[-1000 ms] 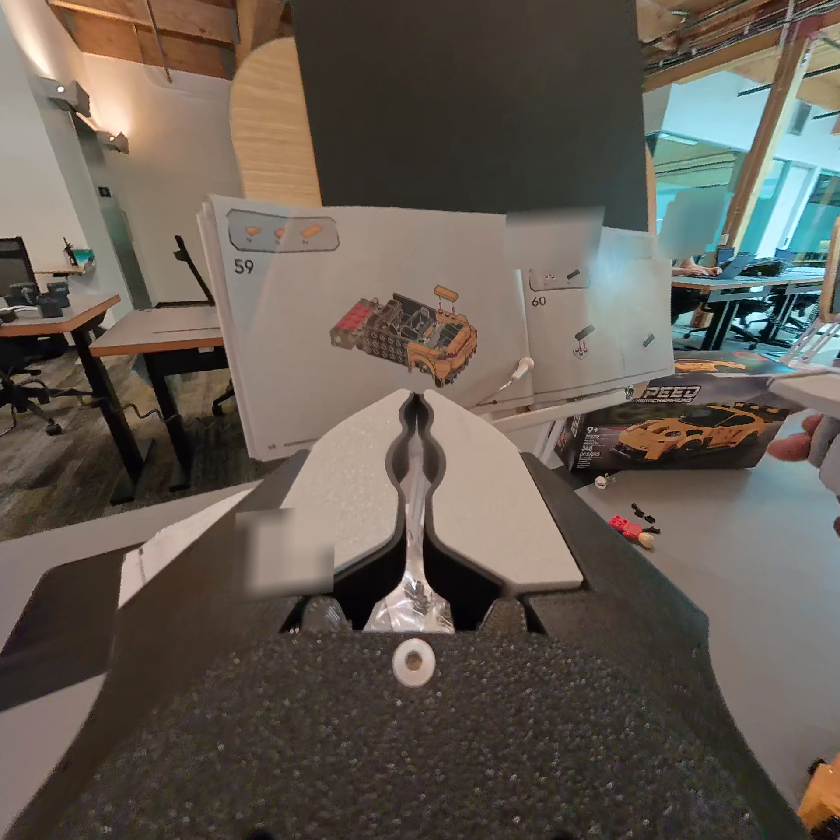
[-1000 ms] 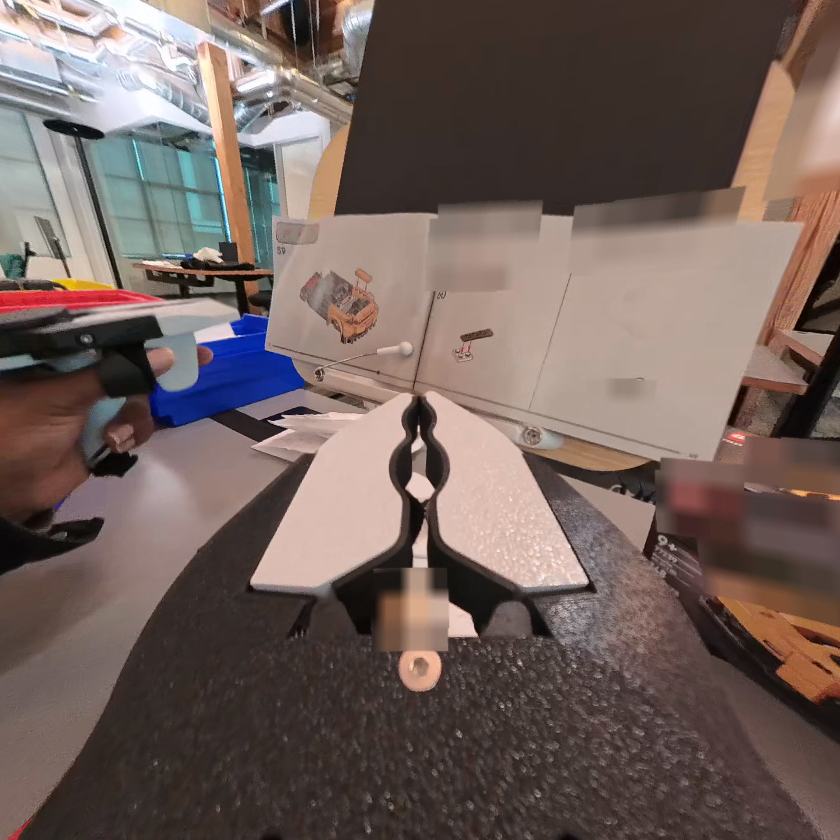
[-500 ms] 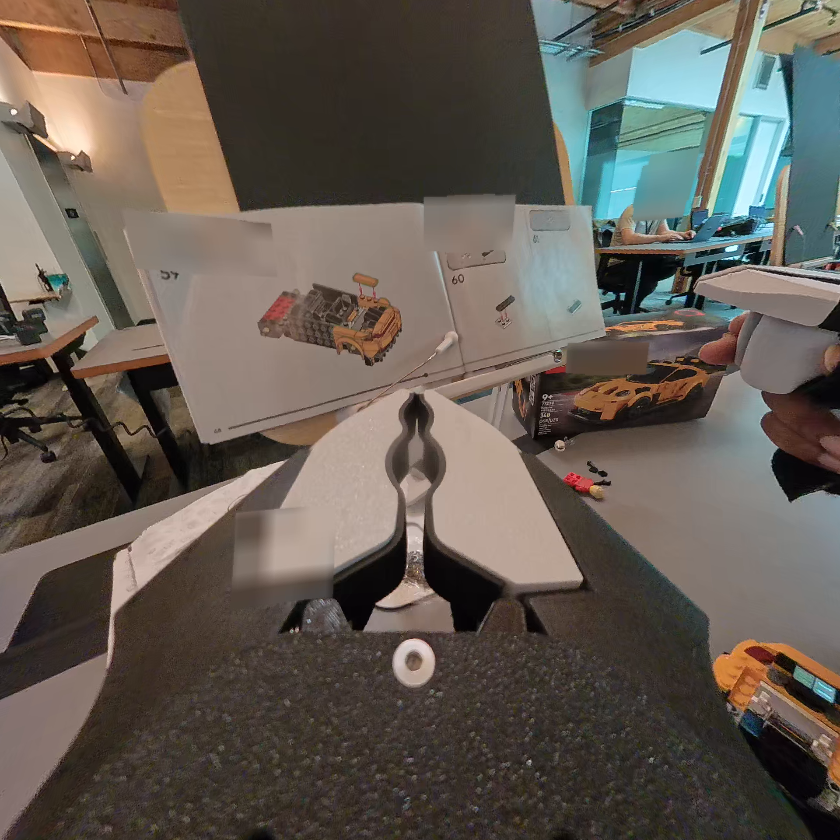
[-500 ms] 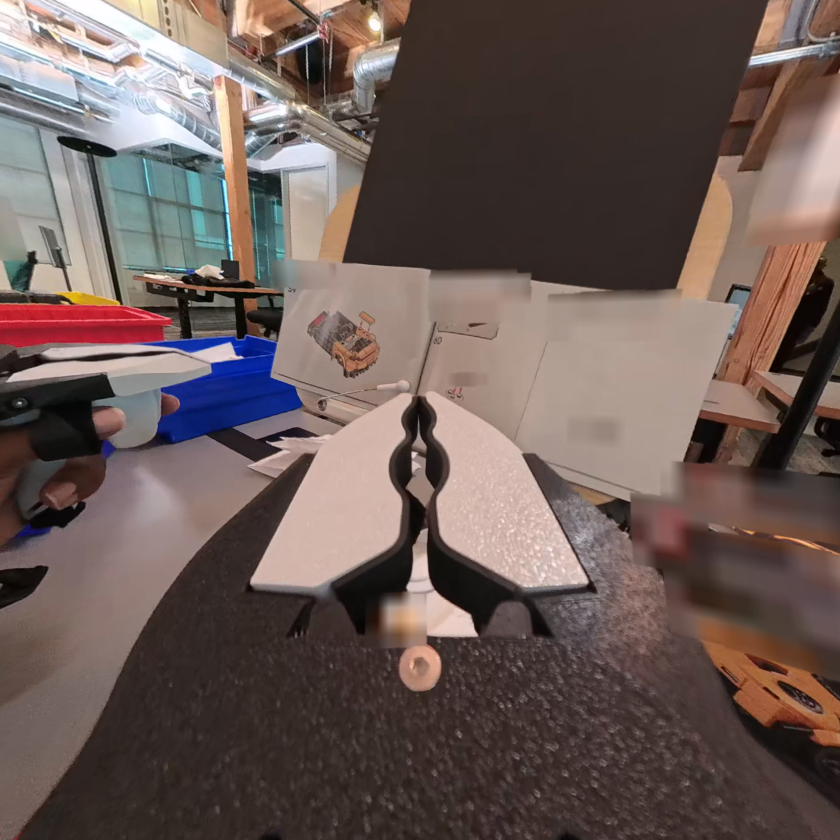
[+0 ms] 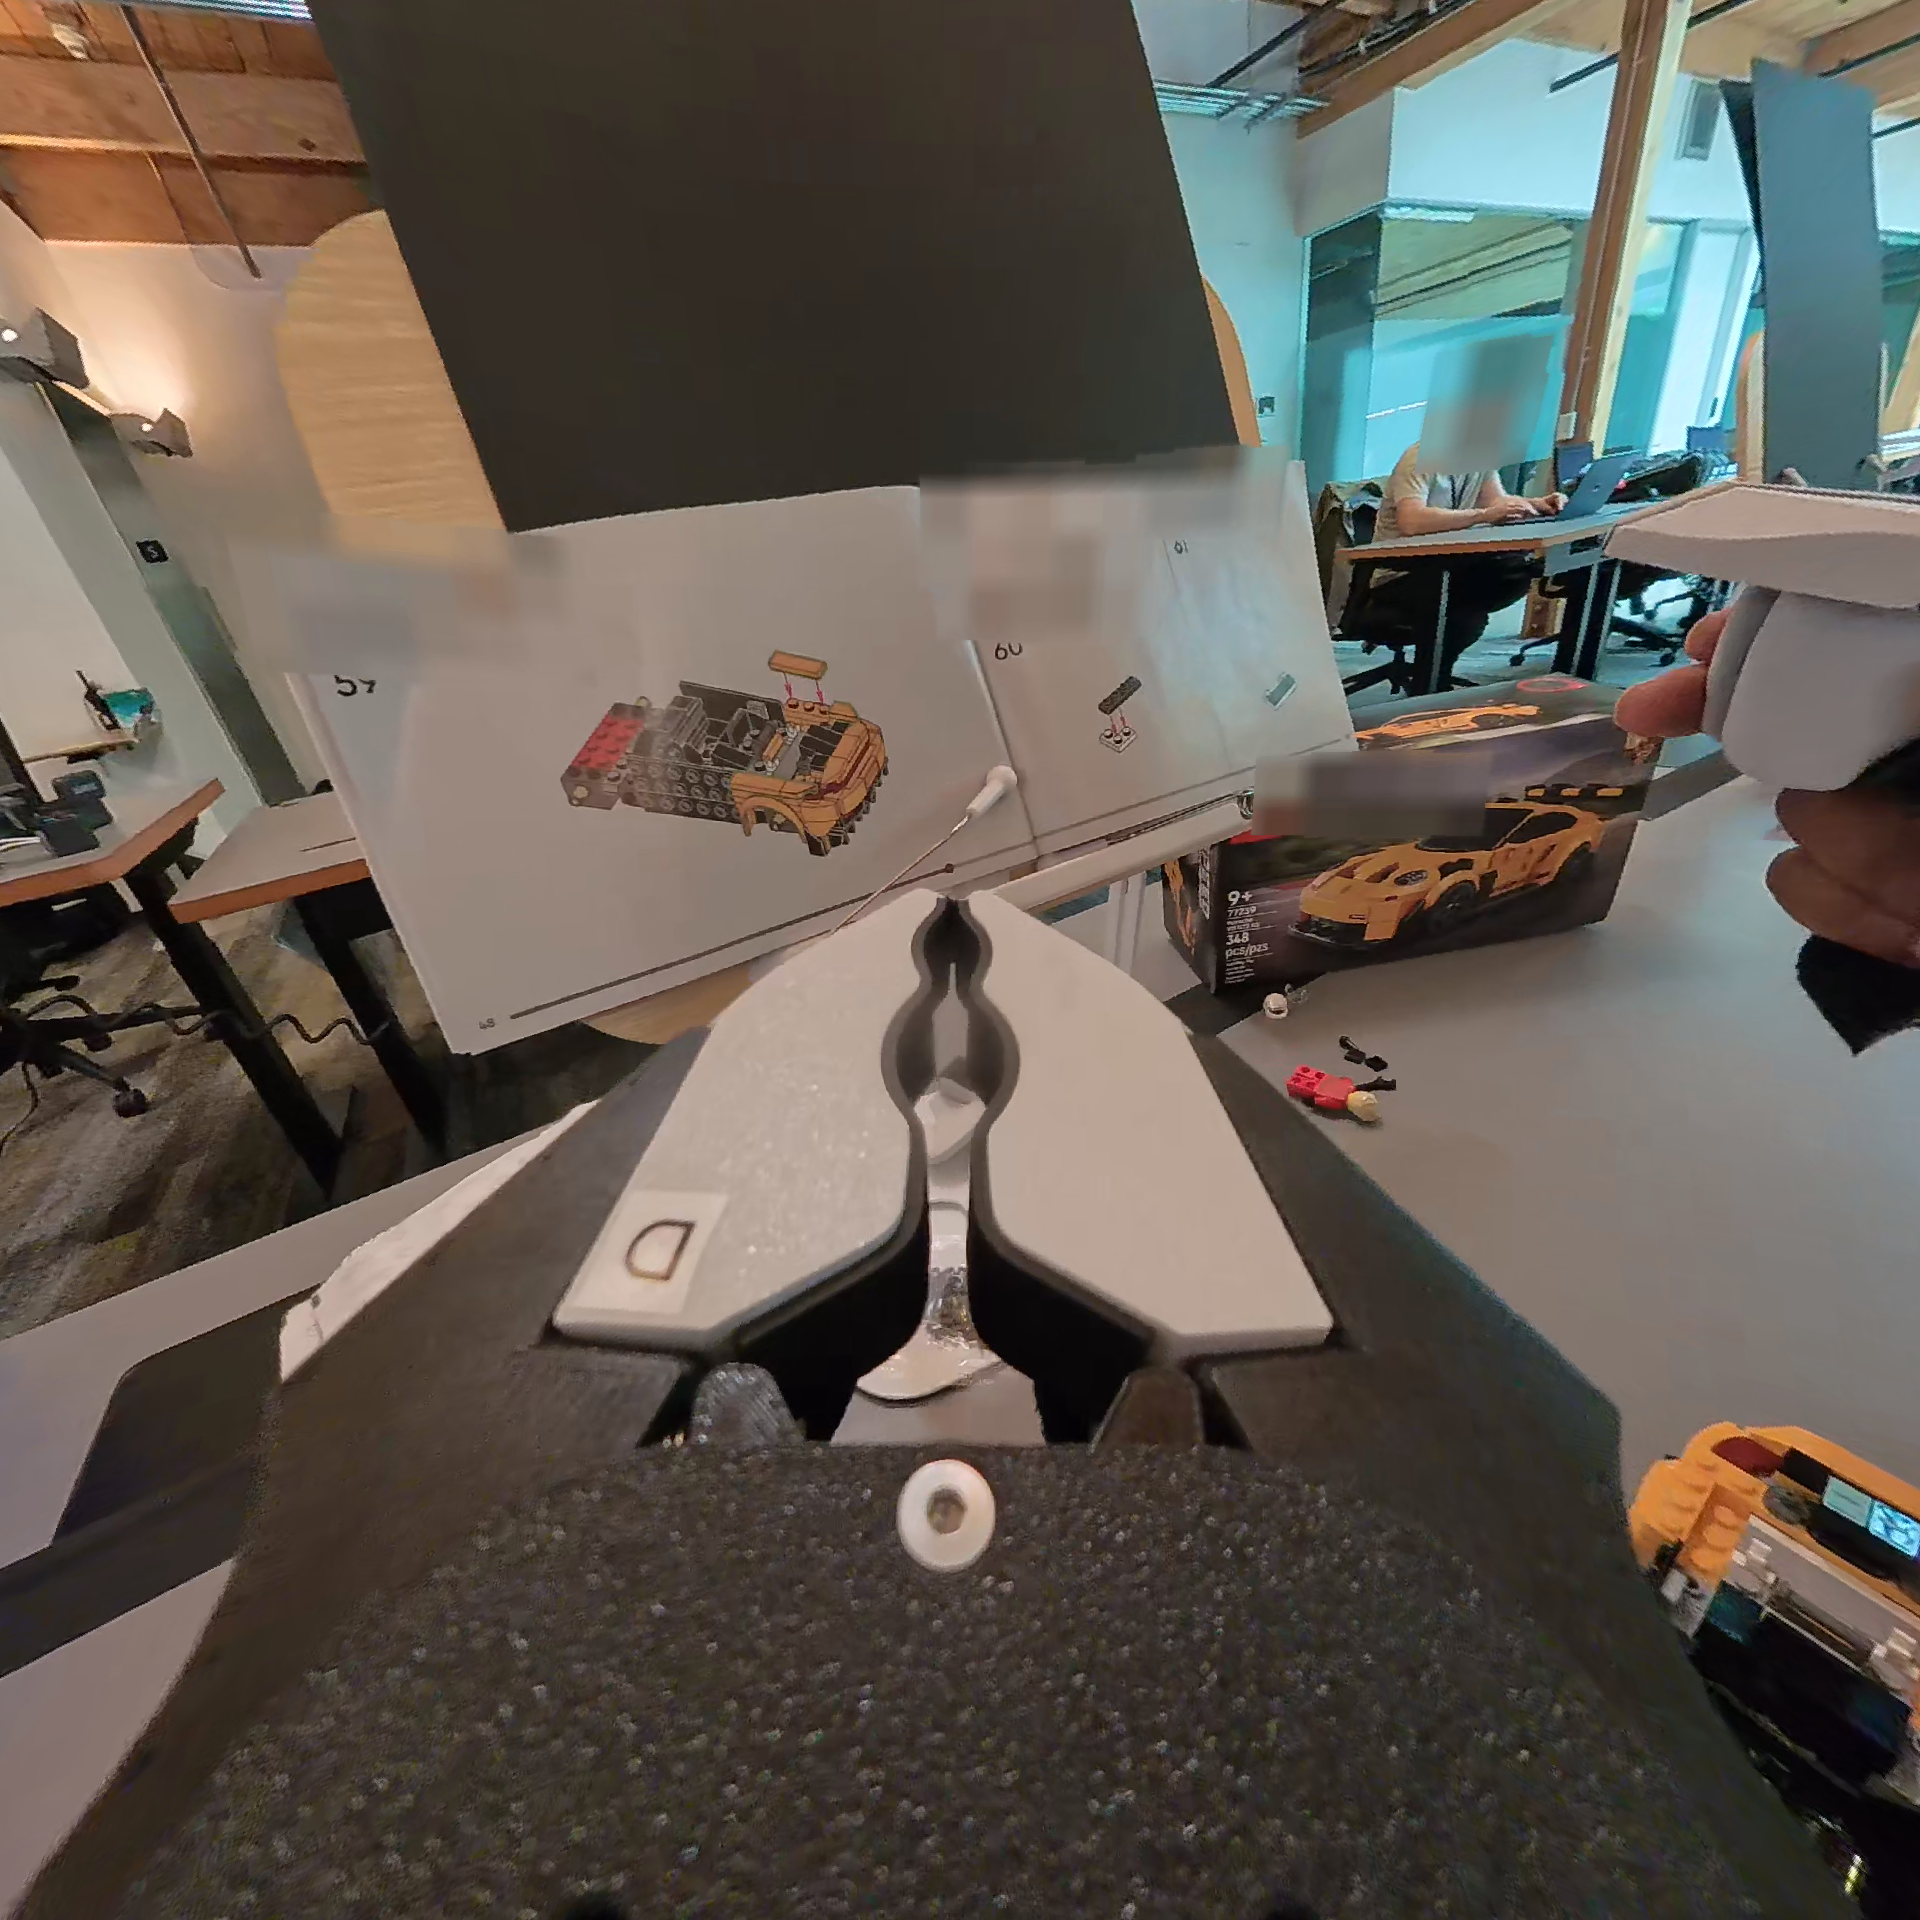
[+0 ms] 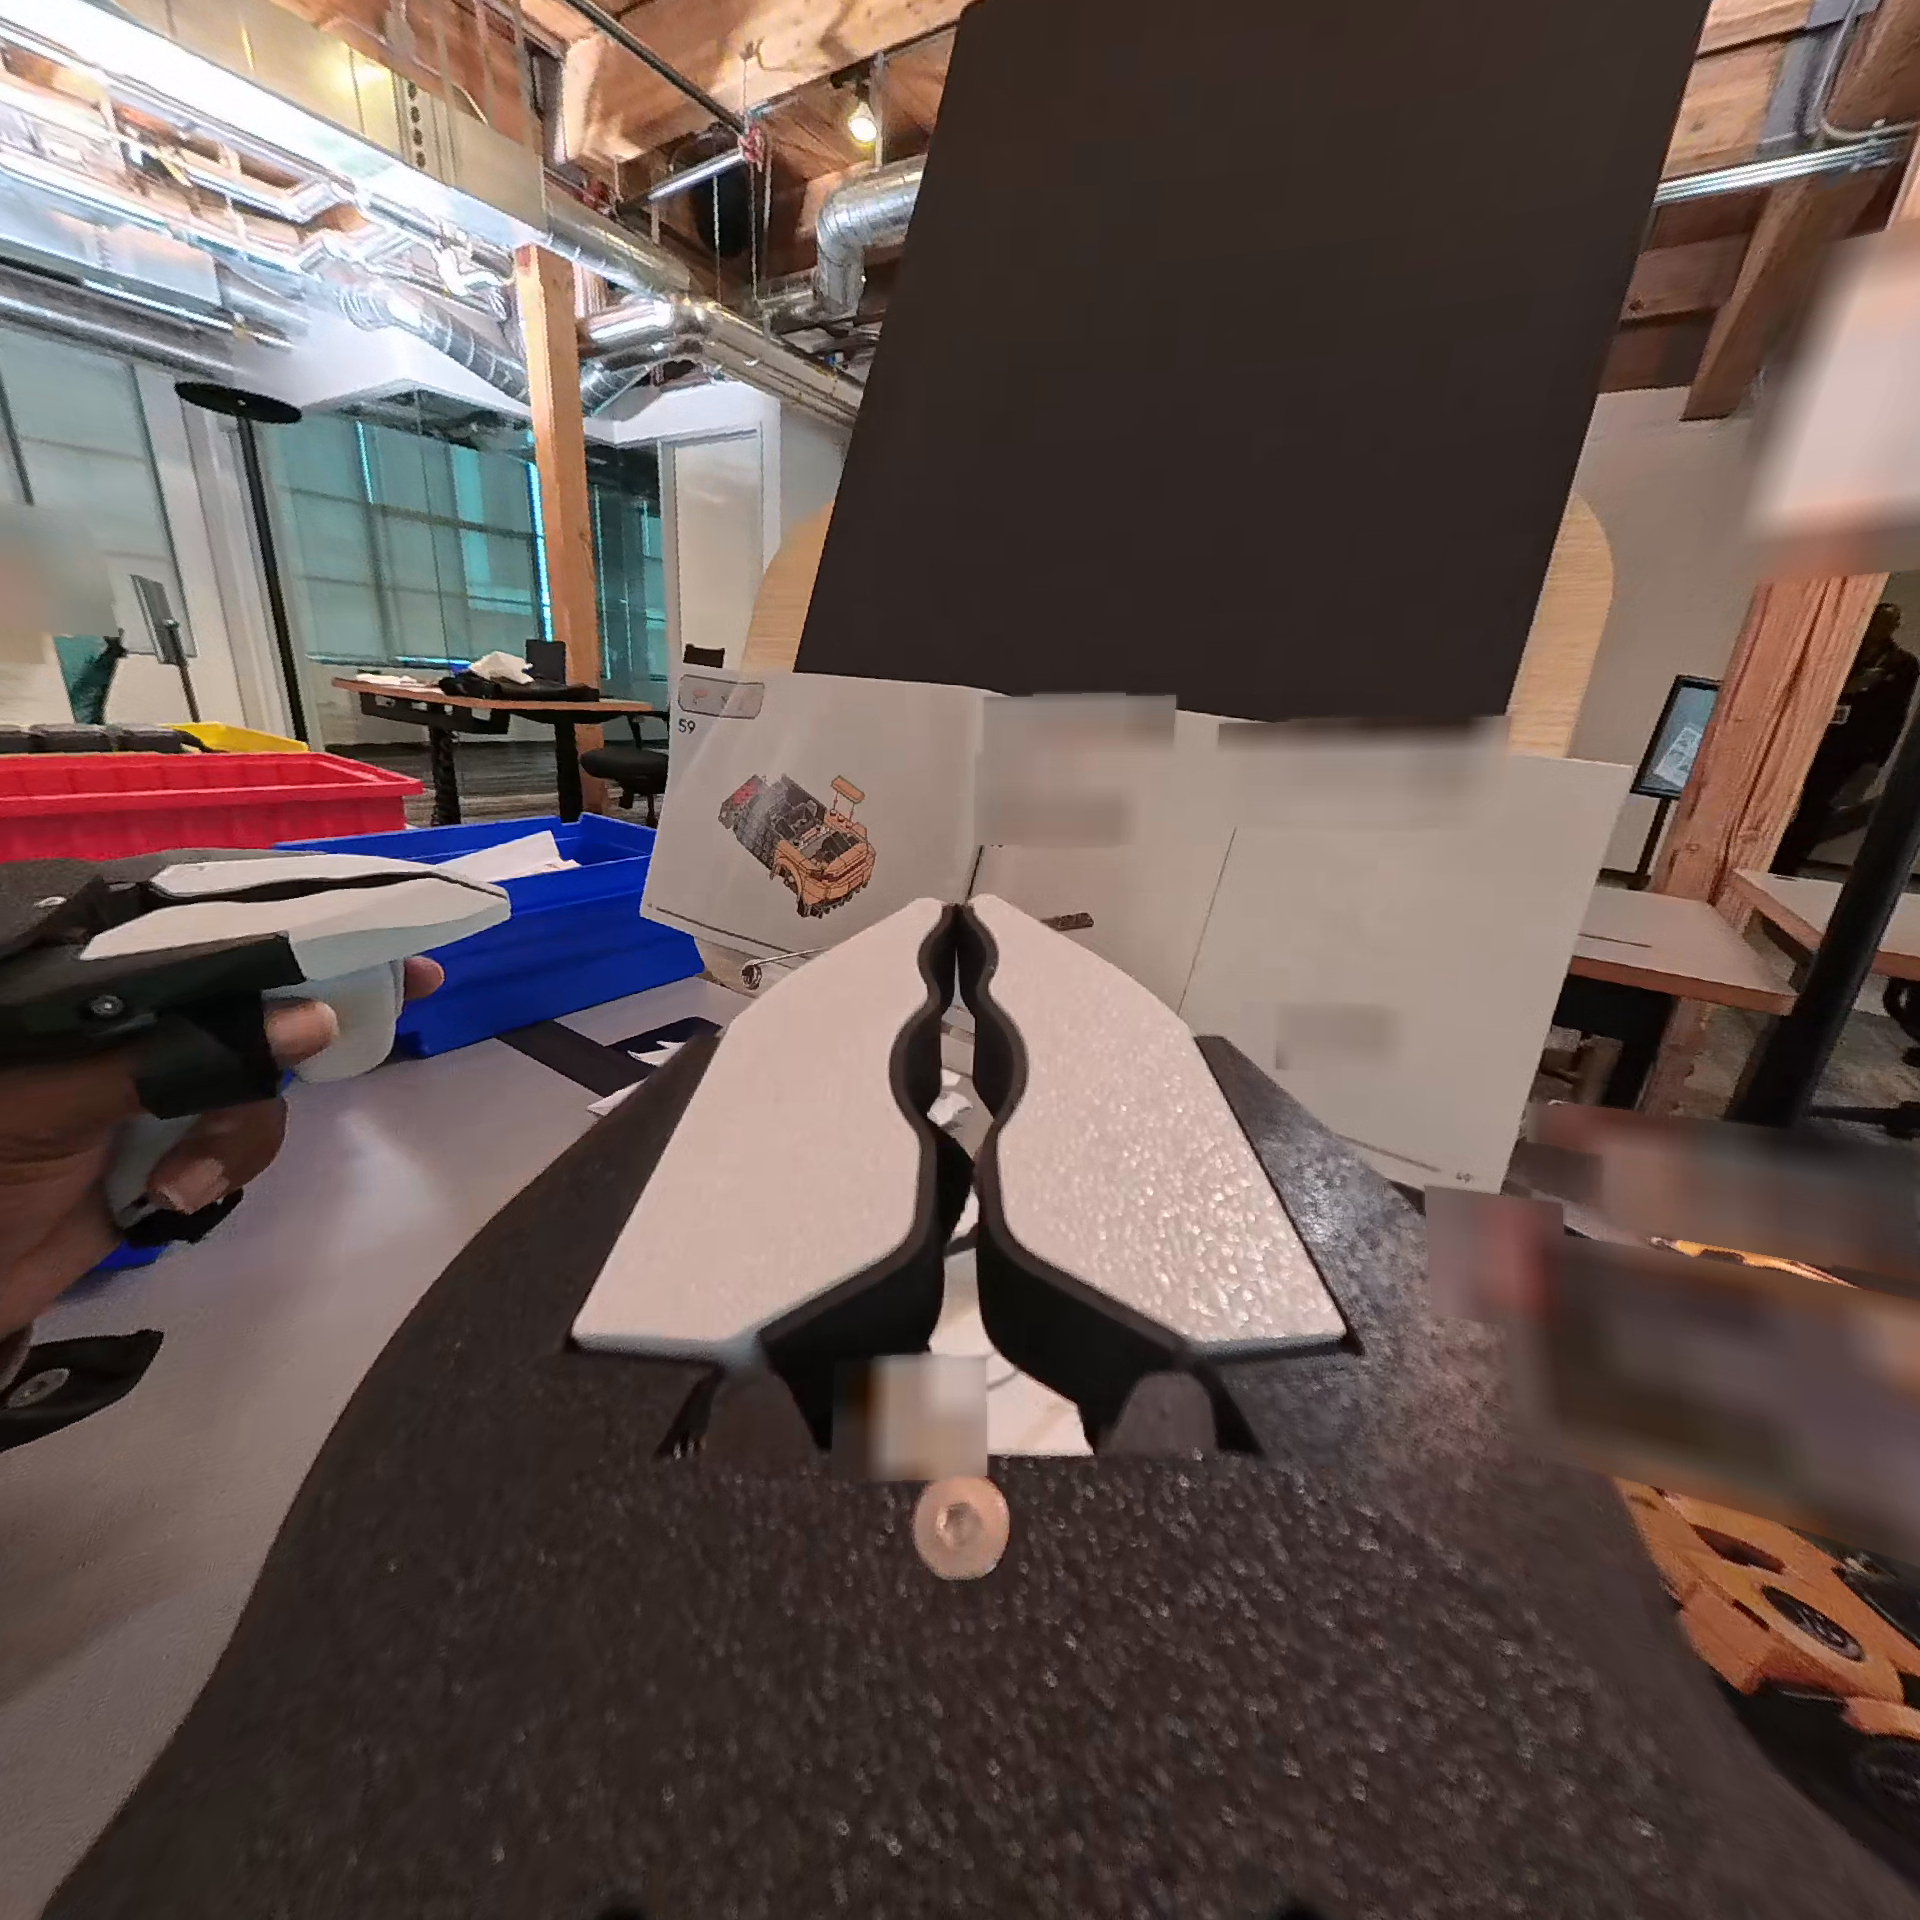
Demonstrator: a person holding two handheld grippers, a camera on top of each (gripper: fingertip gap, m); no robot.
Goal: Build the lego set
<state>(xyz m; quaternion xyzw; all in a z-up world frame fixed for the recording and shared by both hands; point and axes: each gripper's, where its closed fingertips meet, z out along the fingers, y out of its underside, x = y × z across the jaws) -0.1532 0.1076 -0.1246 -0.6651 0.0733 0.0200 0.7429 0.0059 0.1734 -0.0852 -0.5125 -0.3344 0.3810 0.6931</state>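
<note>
Since half a second ago both views have backed off a bit: the booklet sits smaller and lower past my right claw (image 6: 954,914), and the box shows fuller past my left claw (image 5: 951,909).

Largest first. Grey table (image 5: 1558,1195) runs under and right of the left claw. Black board (image 5: 779,239) stands straight ahead of both claws, with the open instruction booklet (image 5: 727,831) propped at its foot, just beyond the left claw's tips. Red bin (image 6: 197,805) and blue bin (image 6: 561,914) sit far left of the right claw. Lego box (image 5: 1455,873) with the yellow car picture stands ahead and right of the left claw, on the table. Part-built orange lego car (image 5: 1766,1558) lies close by the left claw's right side, at the frame edge; the right wrist view has it low right (image 6: 1787,1621).

Left claw: tips pressed together, a clear plastic bag (image 5: 940,1122) showing in the gap behind them; can't tell if it is pinched. Right claw: tips pressed together, holding nothing I can see.

Small stuff: red minifigure piece (image 5: 1320,1086), black bits (image 5: 1361,1055) and a white round piece (image 5: 1280,1000) on the table ahead-right of the left claw, in front of the box.
</note>
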